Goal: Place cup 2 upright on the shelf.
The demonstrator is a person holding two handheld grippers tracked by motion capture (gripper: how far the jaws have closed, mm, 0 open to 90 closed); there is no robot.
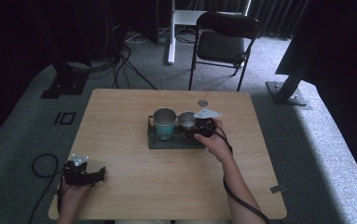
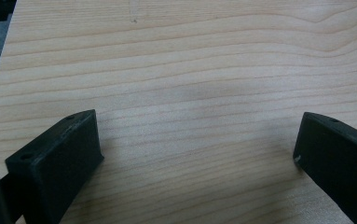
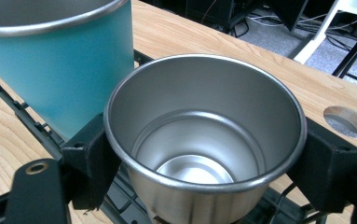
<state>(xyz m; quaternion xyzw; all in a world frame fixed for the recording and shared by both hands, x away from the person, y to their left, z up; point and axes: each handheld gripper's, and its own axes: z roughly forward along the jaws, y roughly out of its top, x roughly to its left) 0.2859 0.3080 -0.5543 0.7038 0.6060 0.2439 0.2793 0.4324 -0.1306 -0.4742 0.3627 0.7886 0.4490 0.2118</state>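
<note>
A black wire rack (image 1: pixel 174 140) sits mid-table and holds a teal cup (image 1: pixel 165 122) with a steel rim and, to its right, a smaller plain steel cup (image 1: pixel 187 120). My right gripper (image 1: pixel 195 130) reaches in from the right. In the right gripper view its jaws press against both sides of the empty steel cup (image 3: pixel 204 121), just below the rim, with the teal cup (image 3: pixel 59 60) close beside it. My left gripper (image 1: pixel 102 173) rests at the table's near left corner. It stands open (image 2: pixel 197 140) over bare wood with nothing between its jaws.
A round hole (image 1: pixel 202 102) is cut in the table just behind the rack and also appears as the hole (image 3: pixel 346 120) in the right gripper view. A black folding chair (image 1: pixel 223 42) stands beyond the far edge. Cables lie on the grey floor to the left.
</note>
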